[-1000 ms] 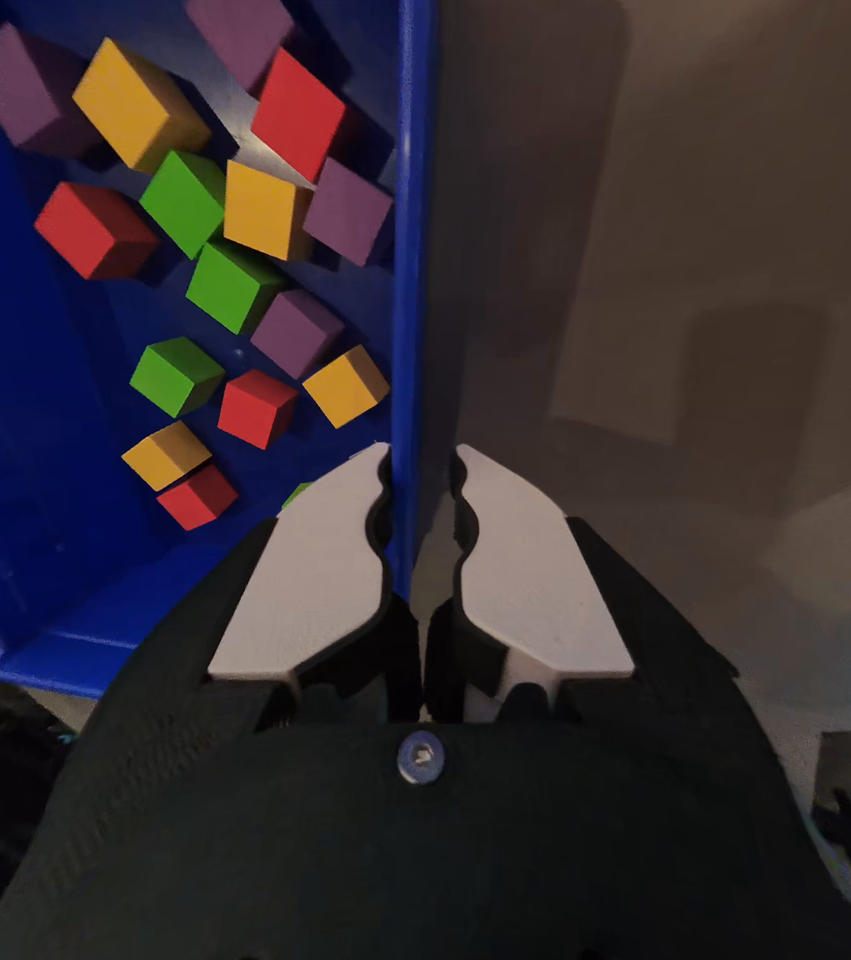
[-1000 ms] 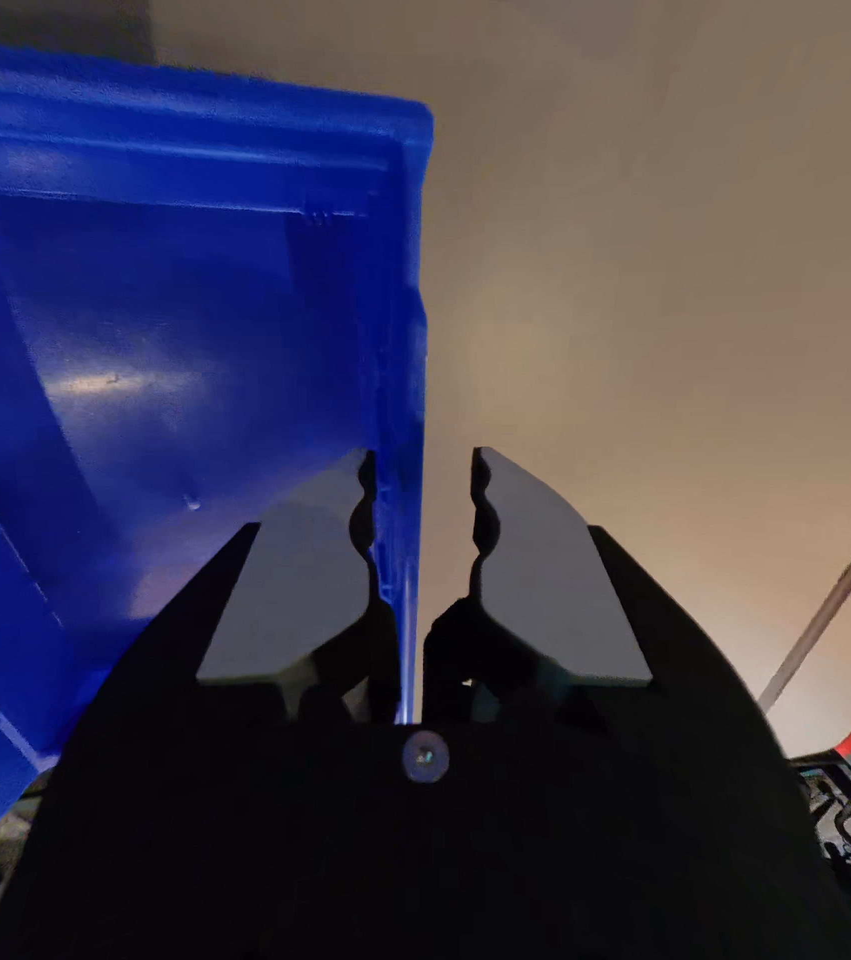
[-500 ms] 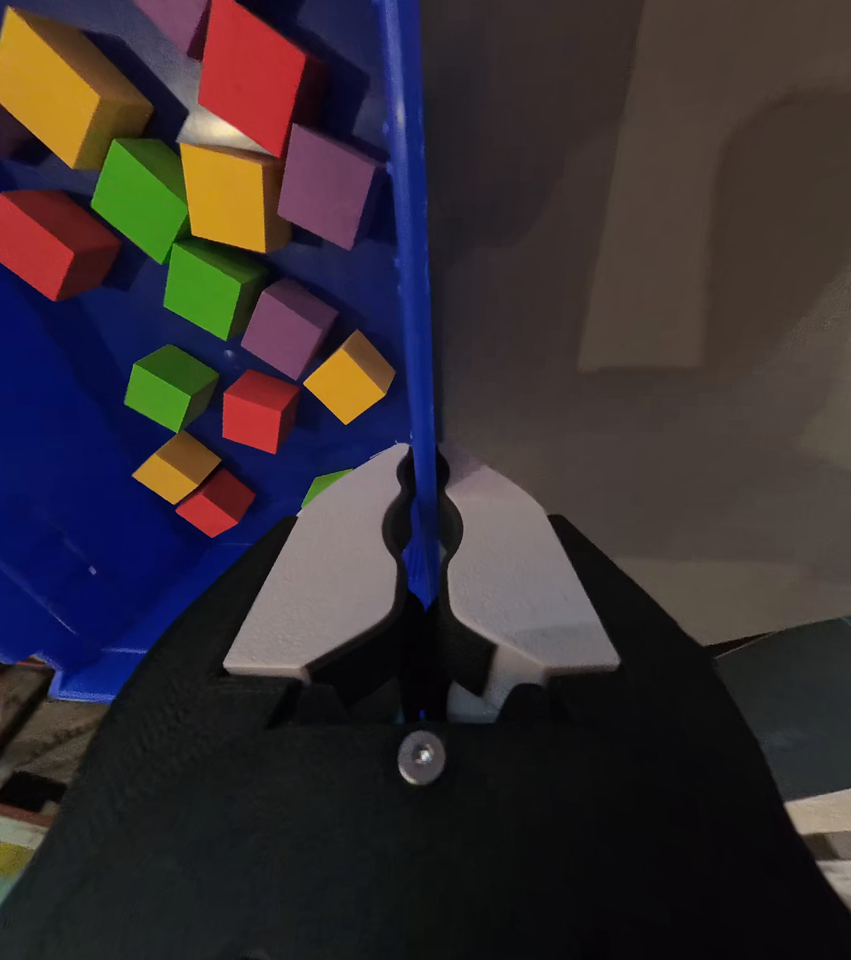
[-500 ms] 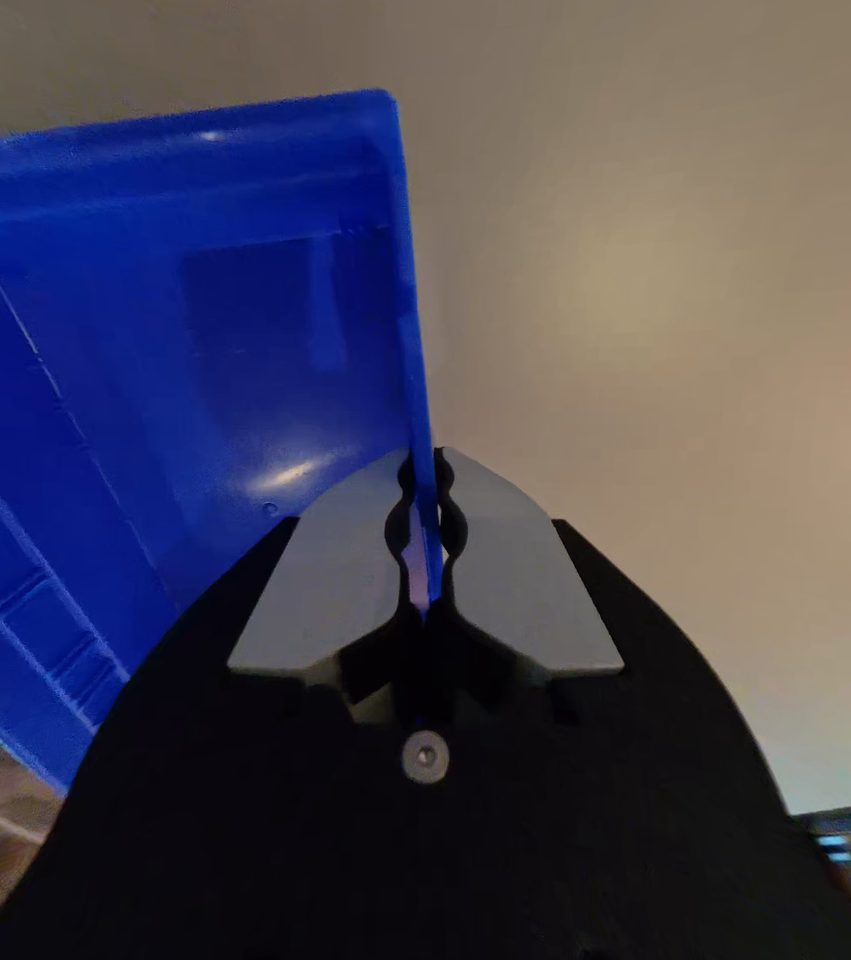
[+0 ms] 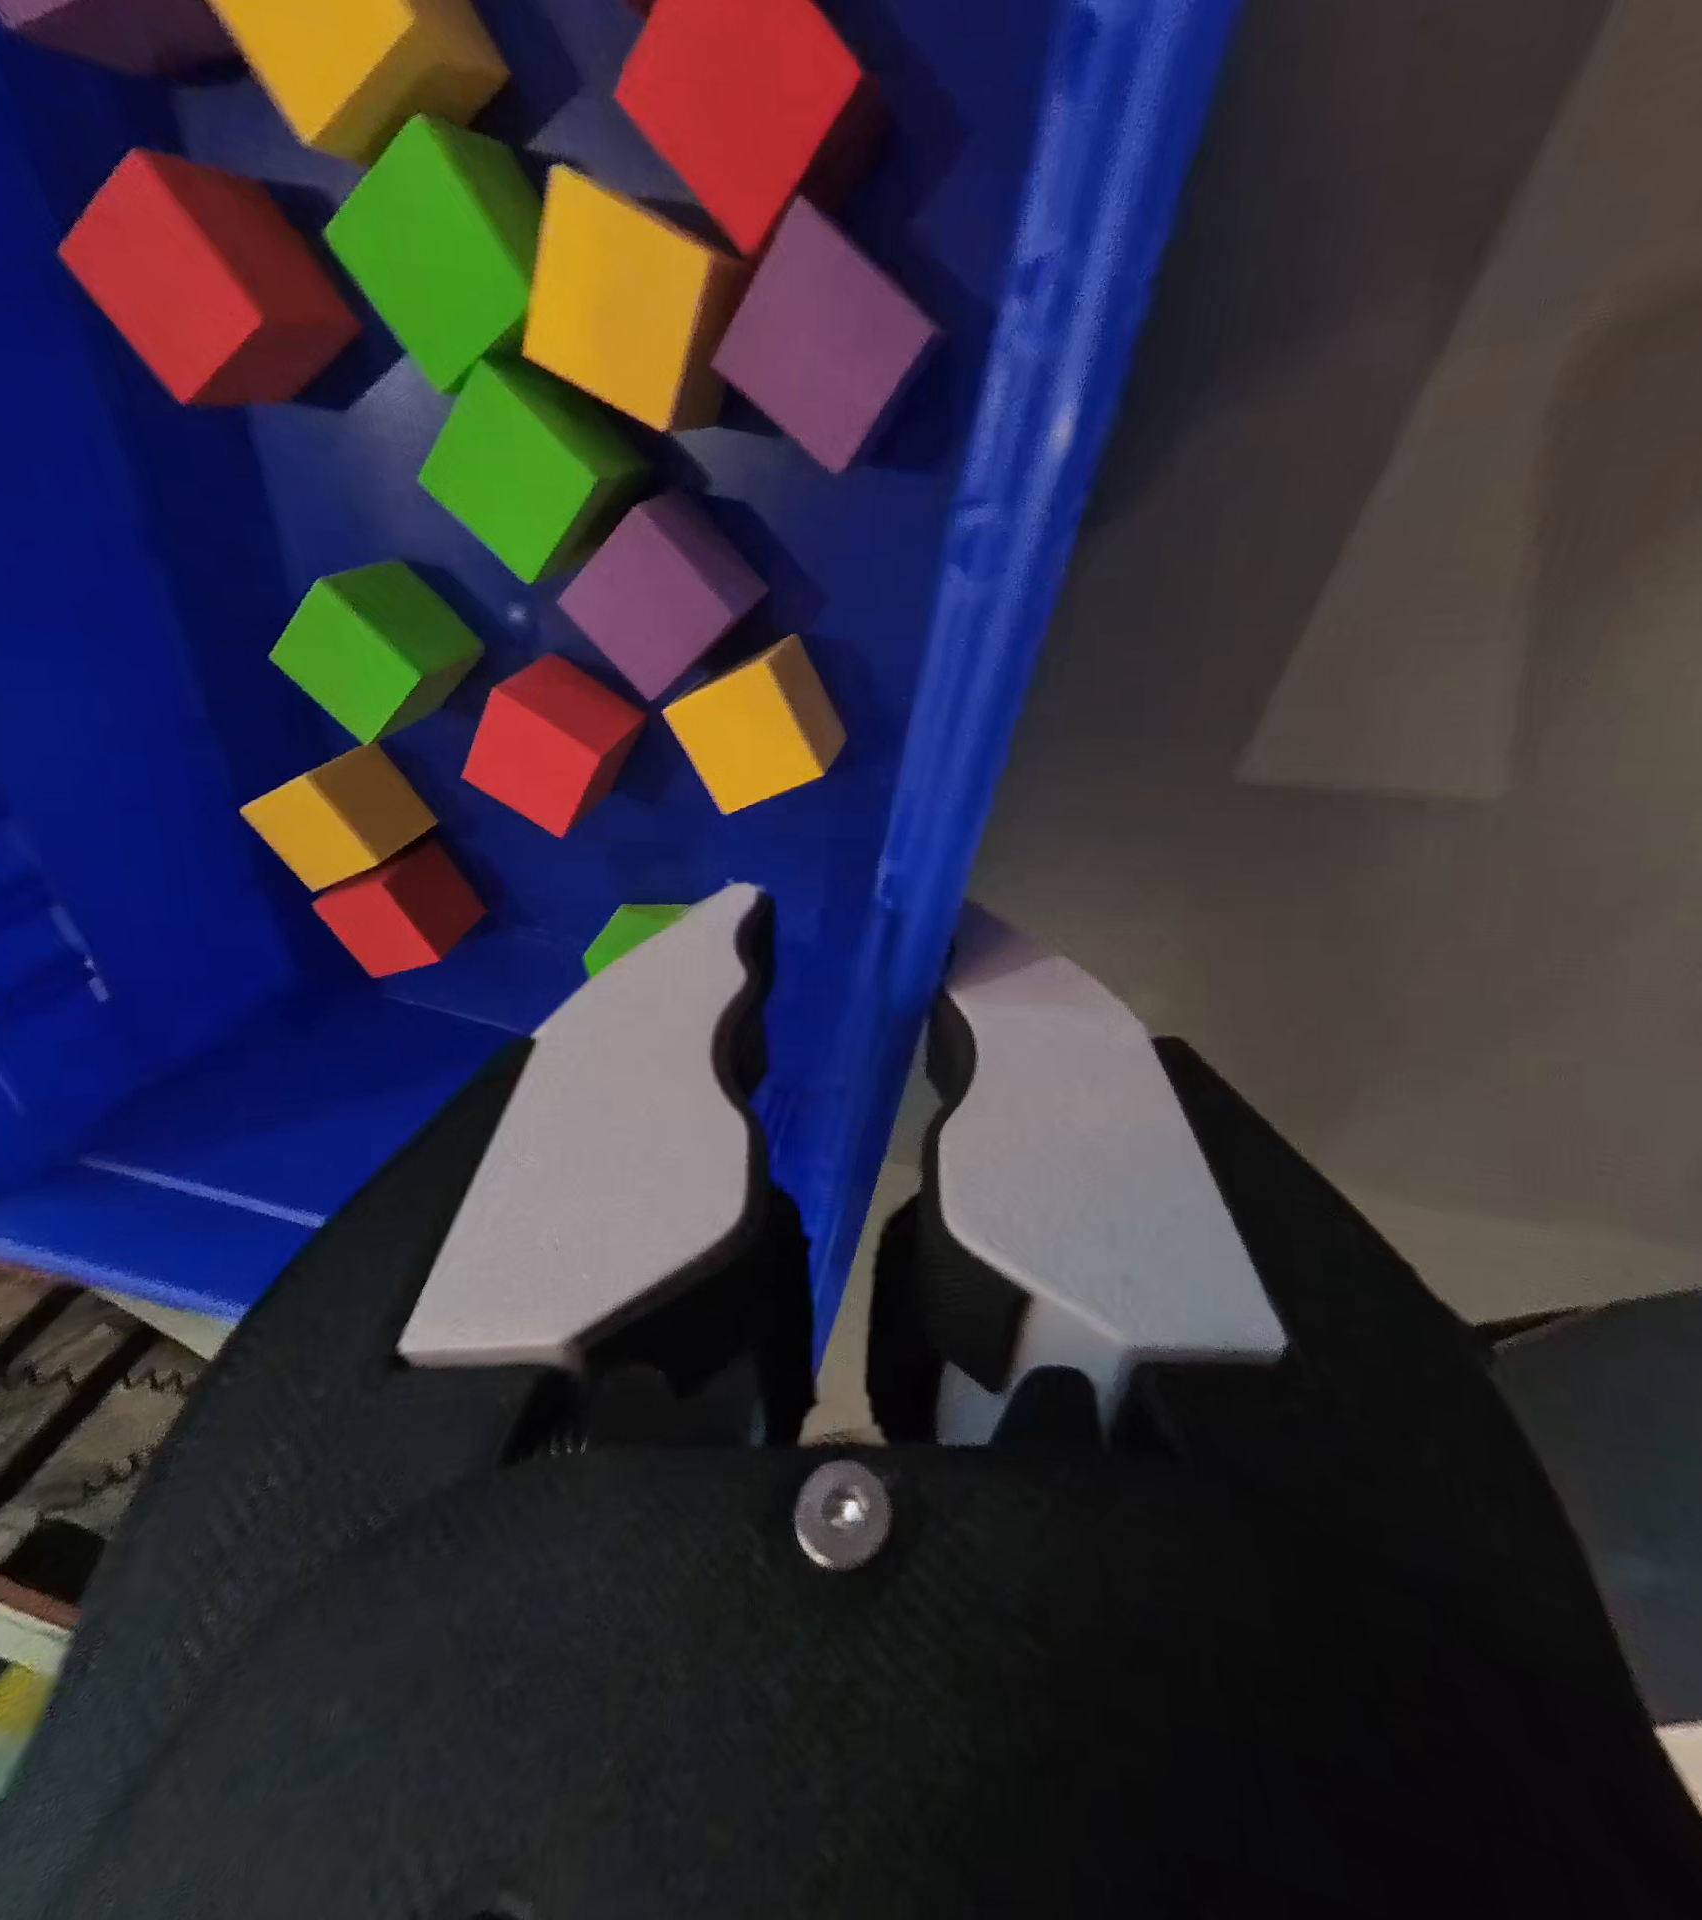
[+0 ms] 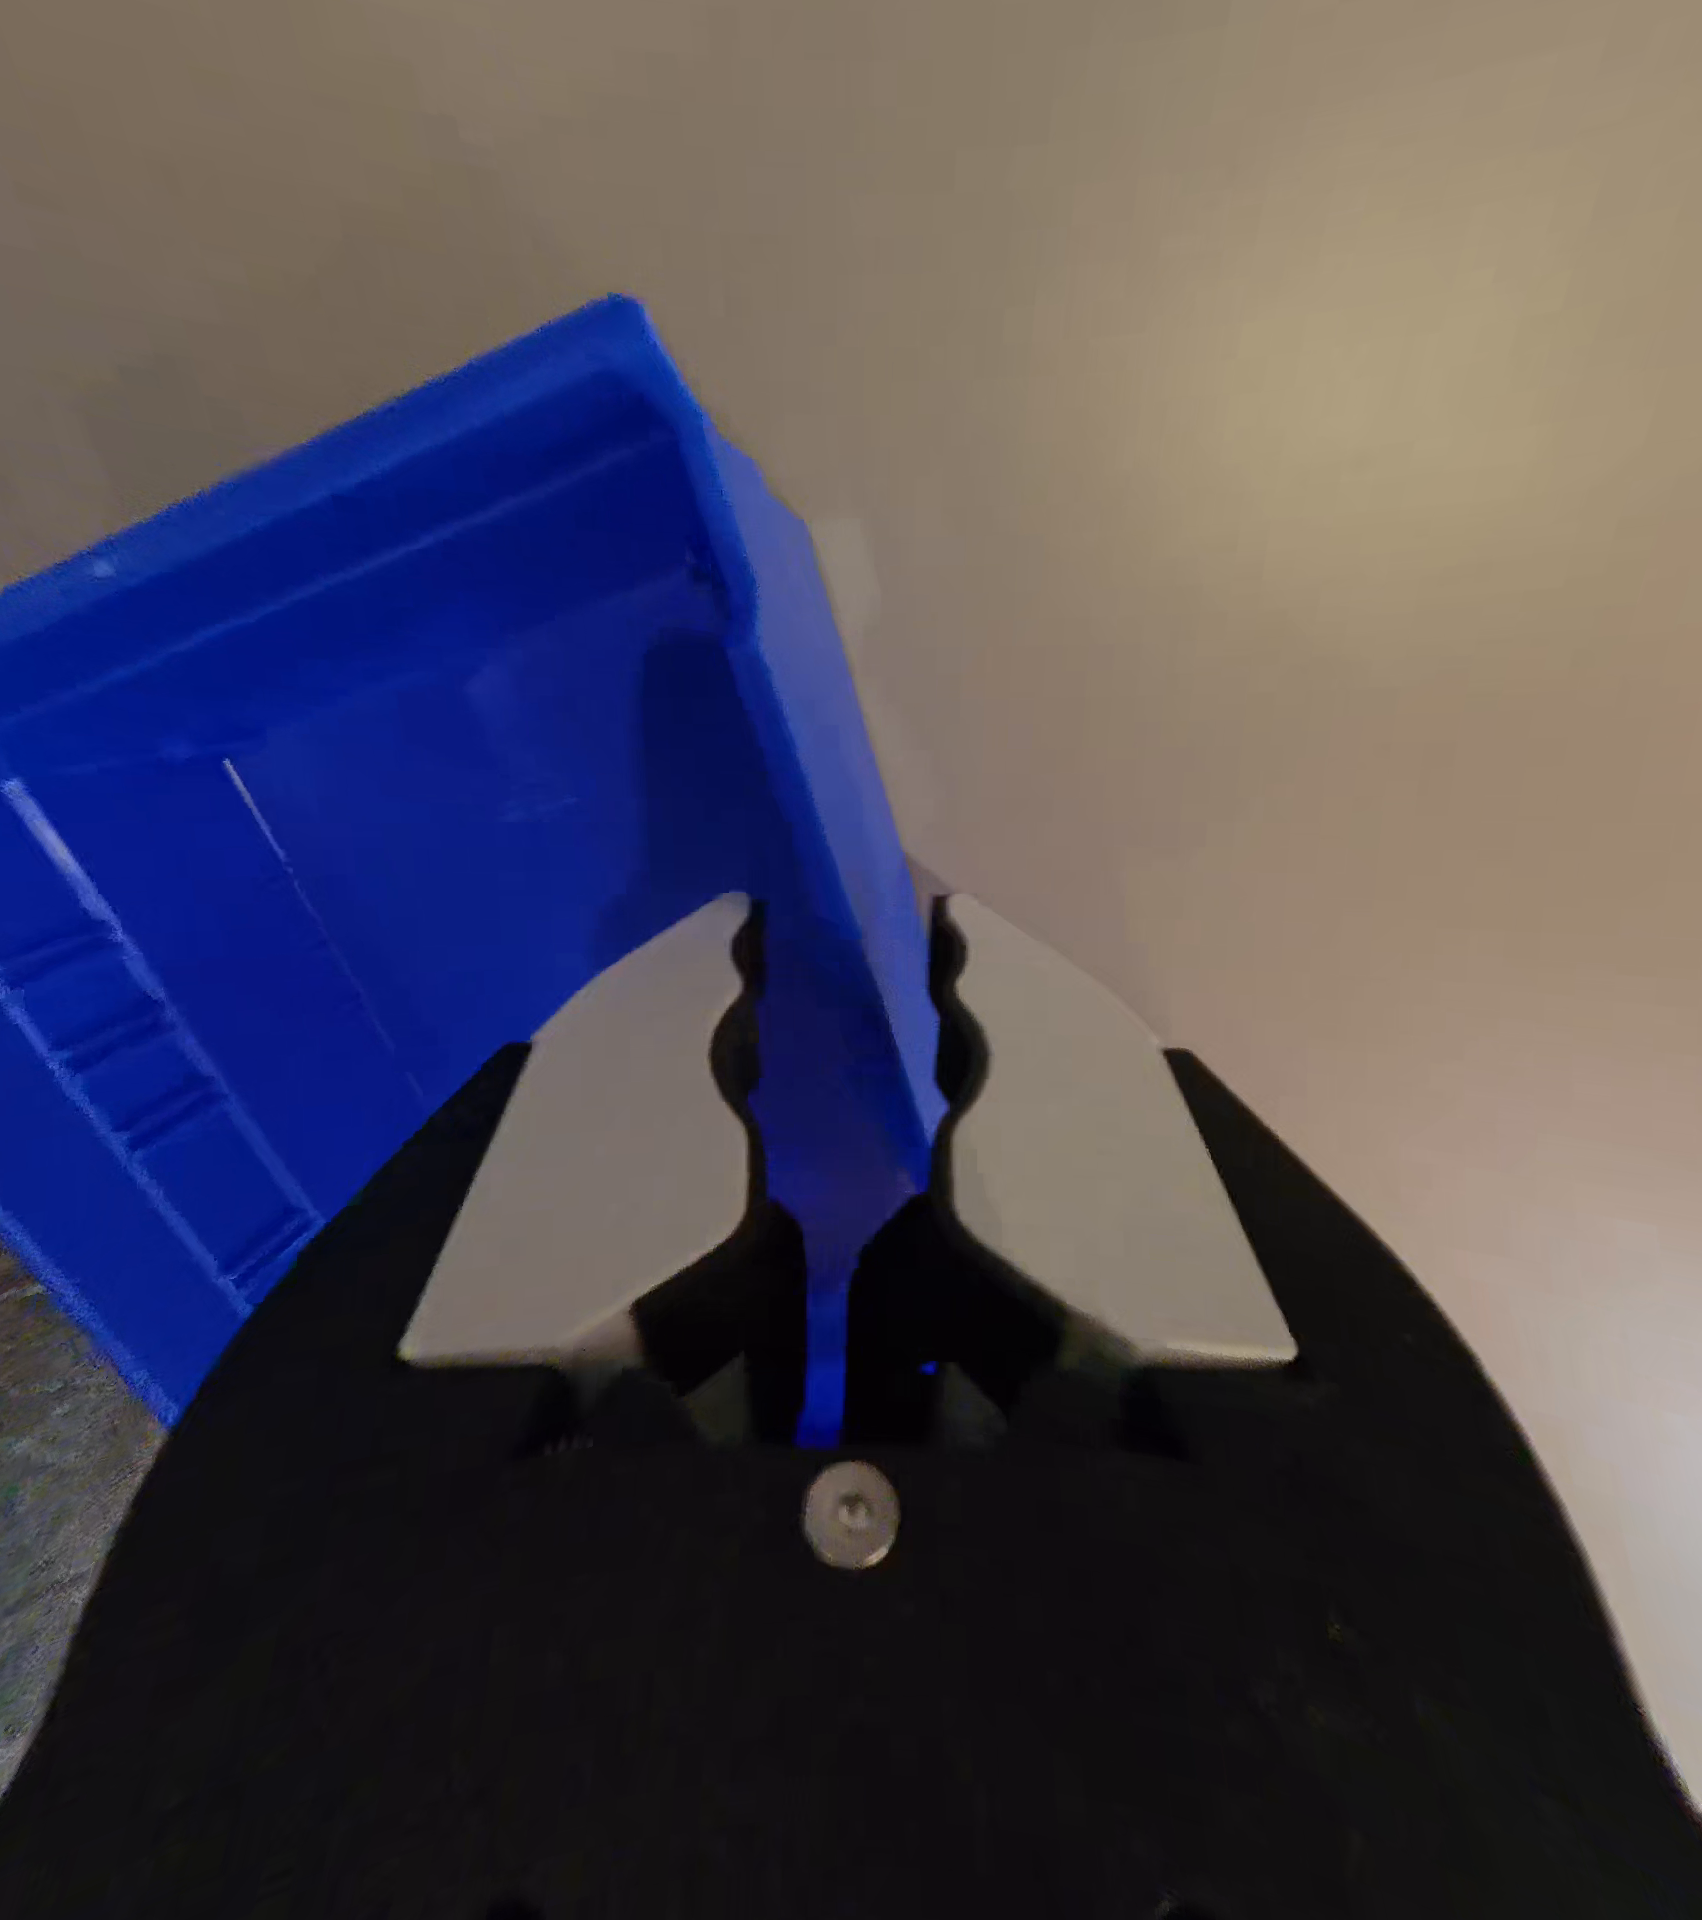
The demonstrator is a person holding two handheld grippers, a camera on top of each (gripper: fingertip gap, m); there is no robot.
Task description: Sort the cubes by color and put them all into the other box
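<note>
Straddling blue bin walls (image 5: 982, 582) (image 6: 826, 831), both grippers' (image 5: 852, 935) (image 6: 842, 914) fingers stand parted, walls running forward.

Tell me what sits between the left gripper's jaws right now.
The blue bin's side wall runs between the jaws of the left gripper, seen in the left wrist view. Coloured cubes lie inside.

I see a blue plastic bin (image 5: 982, 644) tilted steeply, its side wall running between the fingers of my left claw (image 5: 852, 940). Red, green, yellow and purple cubes (image 5: 556, 468) lie scattered on its floor. On my right, a second blue bin (image 6: 327, 831), empty, has its wall between my right claw (image 6: 842, 925) fingers.
</note>
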